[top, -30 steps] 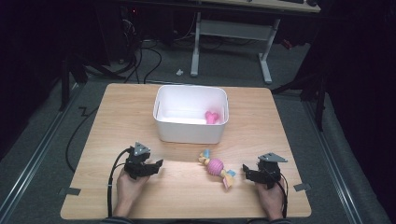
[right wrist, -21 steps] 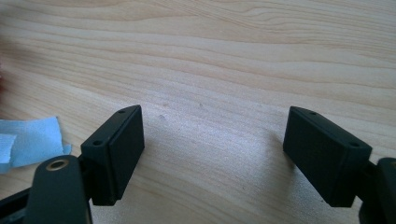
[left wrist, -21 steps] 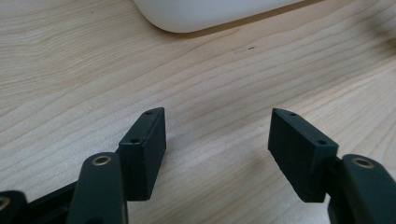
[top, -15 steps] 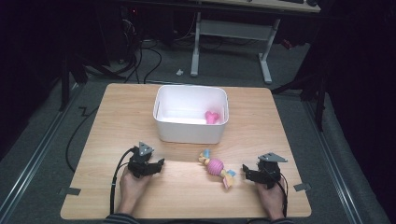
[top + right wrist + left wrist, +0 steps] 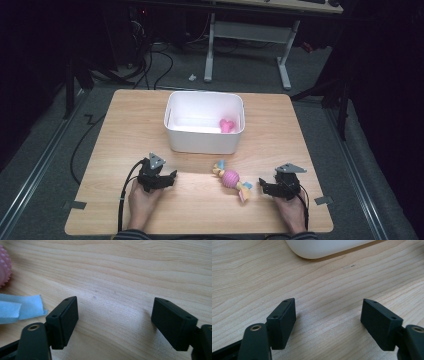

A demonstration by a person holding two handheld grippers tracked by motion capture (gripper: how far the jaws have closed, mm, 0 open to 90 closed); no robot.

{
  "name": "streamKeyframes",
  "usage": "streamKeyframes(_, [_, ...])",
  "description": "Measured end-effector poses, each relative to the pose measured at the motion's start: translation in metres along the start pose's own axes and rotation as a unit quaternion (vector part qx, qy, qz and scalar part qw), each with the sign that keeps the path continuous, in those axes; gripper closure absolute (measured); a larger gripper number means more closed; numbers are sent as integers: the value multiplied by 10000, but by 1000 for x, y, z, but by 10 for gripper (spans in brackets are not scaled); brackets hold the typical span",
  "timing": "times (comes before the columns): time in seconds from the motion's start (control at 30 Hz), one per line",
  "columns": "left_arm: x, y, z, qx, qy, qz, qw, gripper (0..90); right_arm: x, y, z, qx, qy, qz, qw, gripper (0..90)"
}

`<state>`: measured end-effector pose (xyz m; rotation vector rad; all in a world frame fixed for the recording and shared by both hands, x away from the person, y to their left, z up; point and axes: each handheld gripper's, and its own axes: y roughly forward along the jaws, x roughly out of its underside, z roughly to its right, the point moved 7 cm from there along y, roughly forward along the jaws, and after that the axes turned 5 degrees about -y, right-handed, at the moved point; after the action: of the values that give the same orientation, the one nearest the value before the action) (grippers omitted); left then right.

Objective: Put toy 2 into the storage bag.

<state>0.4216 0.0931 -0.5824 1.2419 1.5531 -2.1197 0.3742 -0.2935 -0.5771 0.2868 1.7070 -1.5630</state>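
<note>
Right tongs [image 5: 266, 186]: jaws spread wide, empty, resting on the pale wooden counter [image 5: 125, 125] just beside the pink spiky ball toy with blue and yellow ribbon tails [image 5: 231, 179]. Left tongs [image 5: 169, 178]: likewise wide, empty. White plastic bin [image 5: 204, 141] behind. Advisable: straddle the ball's middle, then close.

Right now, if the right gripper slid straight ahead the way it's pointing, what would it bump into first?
Probably the pink ball toy: the right gripper points left at its blue ribbon tail, though its open jaws aim slightly beside it.
</note>
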Motion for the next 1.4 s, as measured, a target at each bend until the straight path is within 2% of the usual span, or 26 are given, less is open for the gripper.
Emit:
streamKeyframes(0.1, [0, 0, 0, 0, 0, 0, 10000, 286, -1, -4, 0, -123, 68, 19, 9999, 249])
streamKeyframes(0.13, [0, 0, 0, 4, 0, -1, 10000, 286, -2, -8, 0, -237, 152, 122, 9995, 266])
streamKeyframes(0.2, [0, 0, 0, 2, -1, -1, 10000, 286, -2, -10, 0, -244, 178, 142, 9994, 276])
streamKeyframes(0.27, [0, 0, 0, 3, -2, 0, 10000, 286, -5, -15, -2, -354, 159, 243, 9990, 307])
streamKeyframes(0.57, [0, 0, 0, 7, -6, -5, 10000, 285, -13, -26, -6, -604, 102, 360, 9975, 369])
streamKeyframes(0.87, [0, 0, 0, 7, -2, -6, 10000, 285, -25, -34, -15, -753, -203, 404, 9961, 383])
streamKeyframes(1.4, [0, 0, 0, 7, -8, -4, 10000, 284, -54, -45, -43, -1086, -757, 445, 9902, 369])
